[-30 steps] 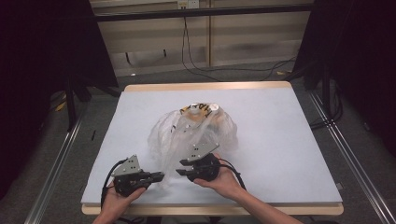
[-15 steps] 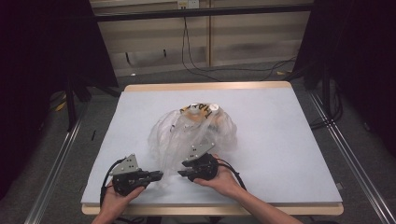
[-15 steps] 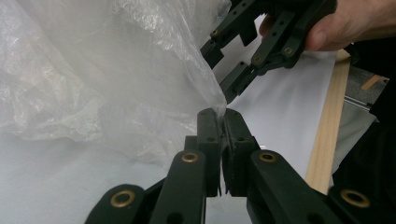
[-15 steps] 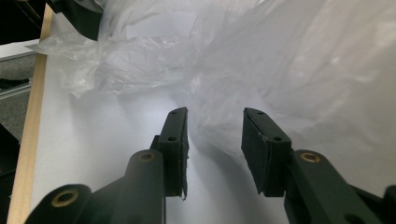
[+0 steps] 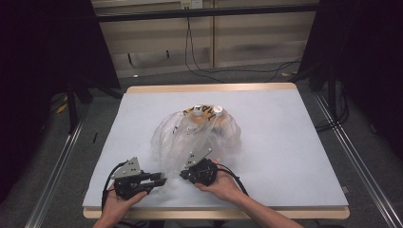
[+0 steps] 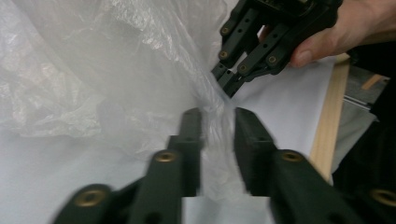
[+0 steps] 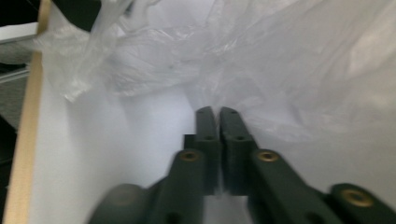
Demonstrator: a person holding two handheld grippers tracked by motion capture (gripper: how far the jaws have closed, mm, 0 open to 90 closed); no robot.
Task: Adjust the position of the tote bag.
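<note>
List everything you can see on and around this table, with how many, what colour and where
plastic bag: one, clear, crumpled at the table's middle, its near edge at both grippers.
packaged item: one, orange and white, inside the bag's far end; what it is I cannot tell.
table: one, pale grey top with wooden edge.
cables: several, black, on the floor beyond the table.
left gripper: one, black, jaws just opening, bag film between them.
right gripper: one, black, jaws just closed at the bag's edge.
hands: two, at the near edge.
</note>
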